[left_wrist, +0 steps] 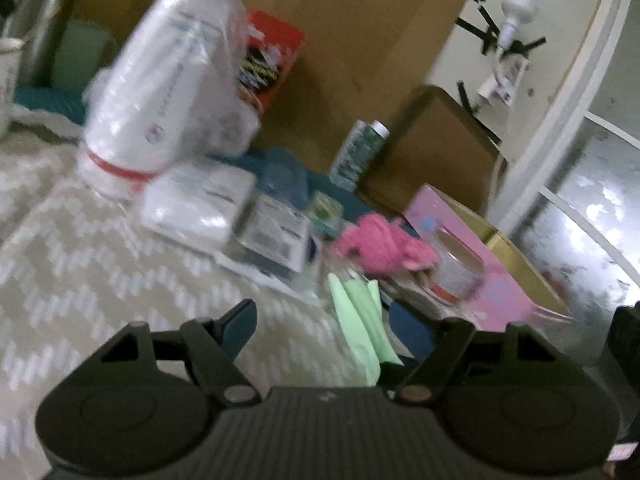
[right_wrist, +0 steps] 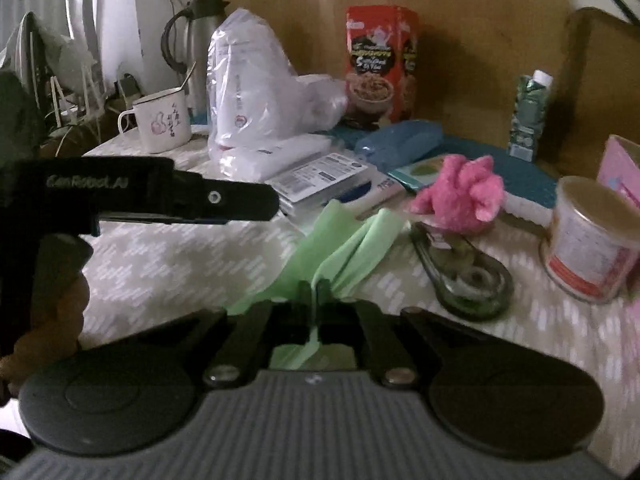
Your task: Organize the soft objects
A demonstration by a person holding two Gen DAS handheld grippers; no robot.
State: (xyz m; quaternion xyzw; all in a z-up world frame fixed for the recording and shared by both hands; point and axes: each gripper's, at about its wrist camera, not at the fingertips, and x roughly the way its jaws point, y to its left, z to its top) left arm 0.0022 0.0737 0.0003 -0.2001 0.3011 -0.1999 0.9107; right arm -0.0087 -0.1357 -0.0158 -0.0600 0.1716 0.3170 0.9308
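The right gripper (right_wrist: 314, 292) is clamped tight on the near end of a green cloth (right_wrist: 344, 240), which trails away across the patterned tablecloth (right_wrist: 160, 256) toward a pink fluffy toy (right_wrist: 464, 196). The left gripper (left_wrist: 324, 332) sits with its jaws apart and nothing between them, just beside the cloth. Looks like packets are piled behind, though that part is blurry.

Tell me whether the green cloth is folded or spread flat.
Bunched, not flat: the green cloth shows long folds fanning out from the shut right gripper, which pinches one end.
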